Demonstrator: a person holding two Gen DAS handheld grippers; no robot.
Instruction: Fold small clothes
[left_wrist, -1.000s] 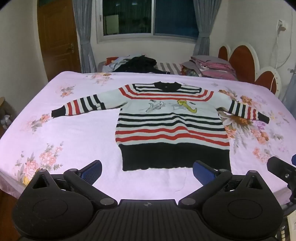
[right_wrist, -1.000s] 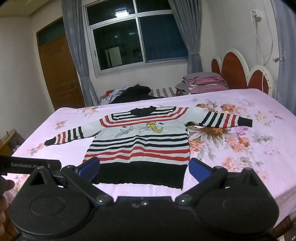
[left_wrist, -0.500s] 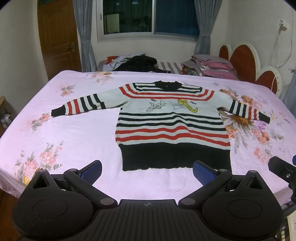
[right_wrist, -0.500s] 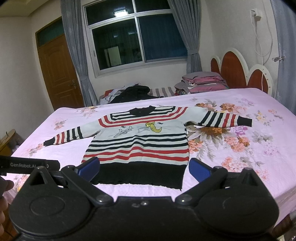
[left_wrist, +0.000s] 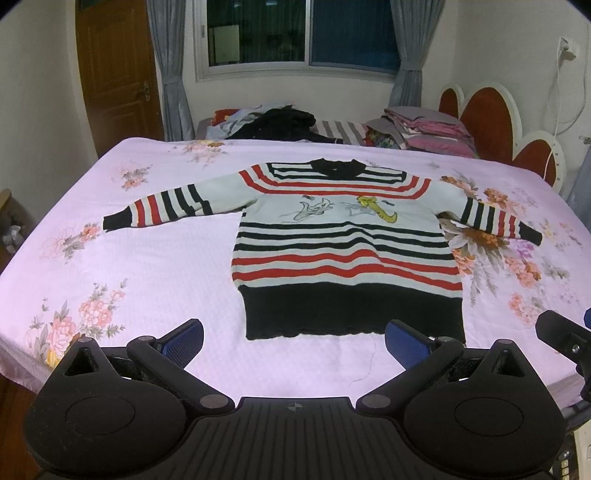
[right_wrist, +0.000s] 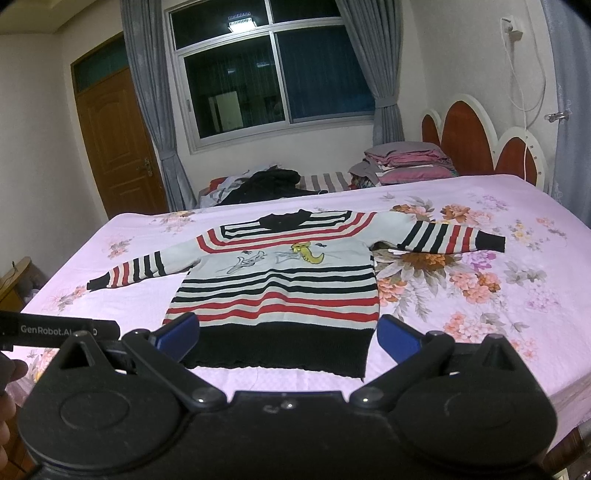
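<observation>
A small sweater (left_wrist: 343, 243) (right_wrist: 280, 288) with red, black and white stripes, a cartoon print and a black hem lies flat on the pink floral bed sheet (left_wrist: 147, 266) (right_wrist: 480, 325), both sleeves spread out sideways. My left gripper (left_wrist: 293, 338) hovers open just short of the black hem, nothing between its blue pads. My right gripper (right_wrist: 288, 334) is also open, held over the hem's near edge and holding nothing. The right gripper's black body shows at the right edge of the left wrist view.
Piled clothes (left_wrist: 280, 122) (right_wrist: 262, 184) and folded pink bedding (left_wrist: 432, 133) (right_wrist: 406, 162) sit beyond the bed's far side. A red and white headboard (left_wrist: 491, 122) (right_wrist: 476, 140) stands on the right, a wooden door (left_wrist: 118, 74) at the back left. A hand (right_wrist: 7, 398) shows at the left.
Both views have lifted or pulled back very slightly. The sweater lies unmoved and both grippers stay open.
</observation>
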